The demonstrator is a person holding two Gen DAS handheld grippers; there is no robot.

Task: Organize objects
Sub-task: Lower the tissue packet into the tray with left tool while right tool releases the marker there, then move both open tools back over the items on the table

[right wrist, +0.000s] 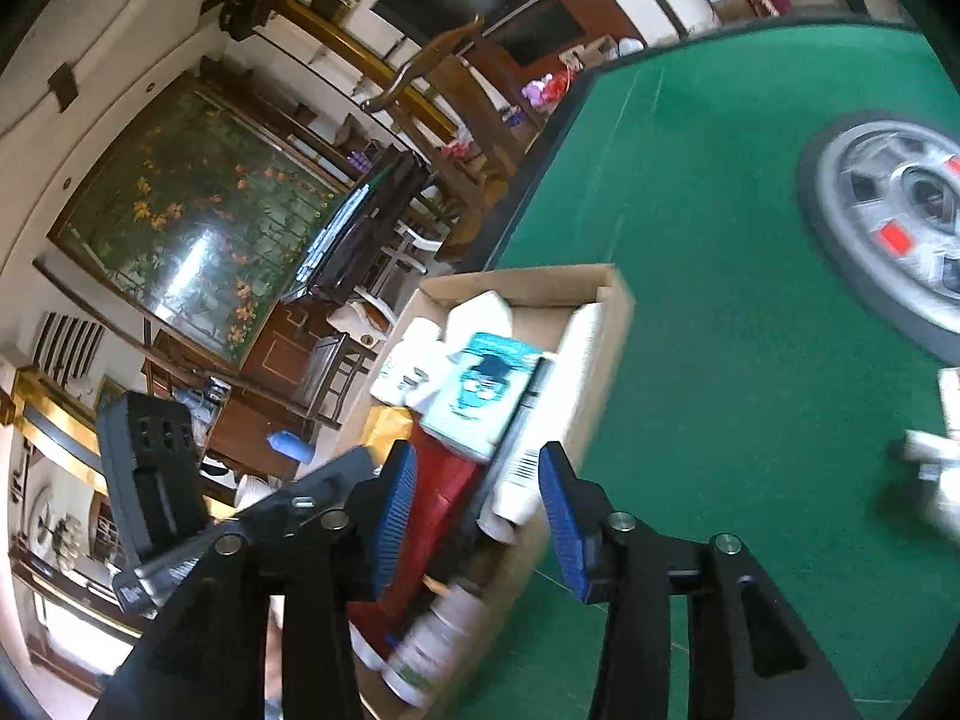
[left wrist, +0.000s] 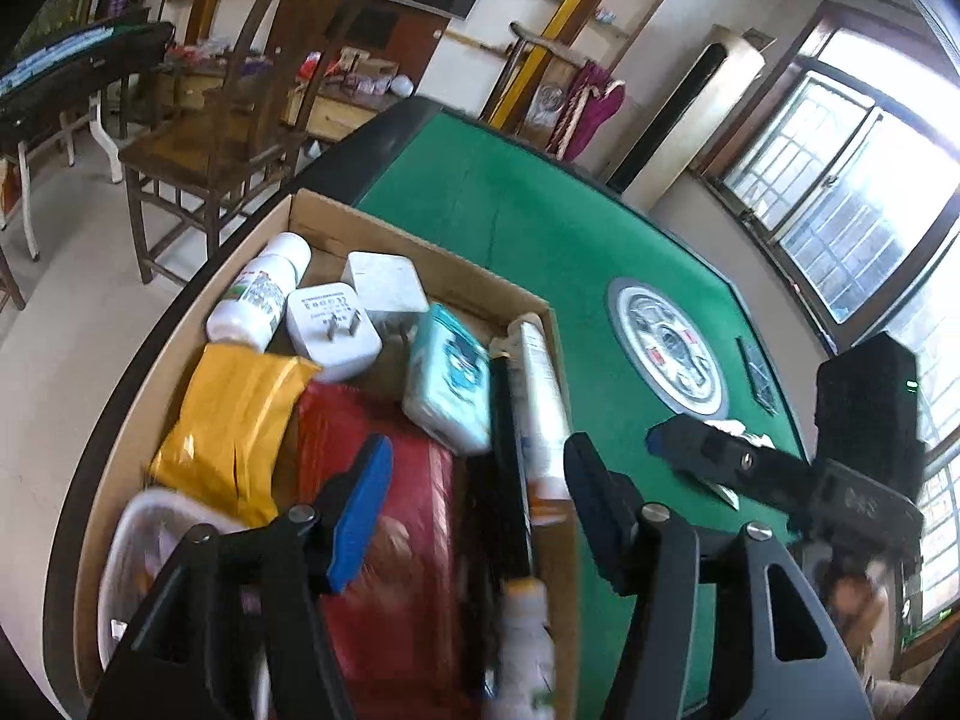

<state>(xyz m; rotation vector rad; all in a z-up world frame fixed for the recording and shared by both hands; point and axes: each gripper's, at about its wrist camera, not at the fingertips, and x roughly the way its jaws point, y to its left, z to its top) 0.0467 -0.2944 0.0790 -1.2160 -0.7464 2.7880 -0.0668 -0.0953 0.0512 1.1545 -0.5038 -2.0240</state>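
A cardboard box point(left wrist: 420, 267) stands at the green table's left edge. It holds a white bottle point(left wrist: 264, 294), a white plug adapter point(left wrist: 333, 324), a teal tissue pack point(left wrist: 450, 384), a long white tube point(left wrist: 543, 396), a yellow packet point(left wrist: 231, 426) and a red packet point(left wrist: 390, 540). My left gripper point(left wrist: 480, 510) hovers open over the red packet and pinches nothing. In the right wrist view my right gripper point(right wrist: 480, 516) is open above the same box point(right wrist: 606, 300). The white tube point(right wrist: 522, 462) lies below its gap, clear of the pads.
A round silver centre console point(left wrist: 666, 348) is set into the green felt point(left wrist: 540, 228). Small white items point(right wrist: 936, 462) lie blurred on the felt to the right. A wooden chair point(left wrist: 228, 138) stands beyond the table's dark rim. A white basket point(left wrist: 138, 546) sits in the box's near corner.
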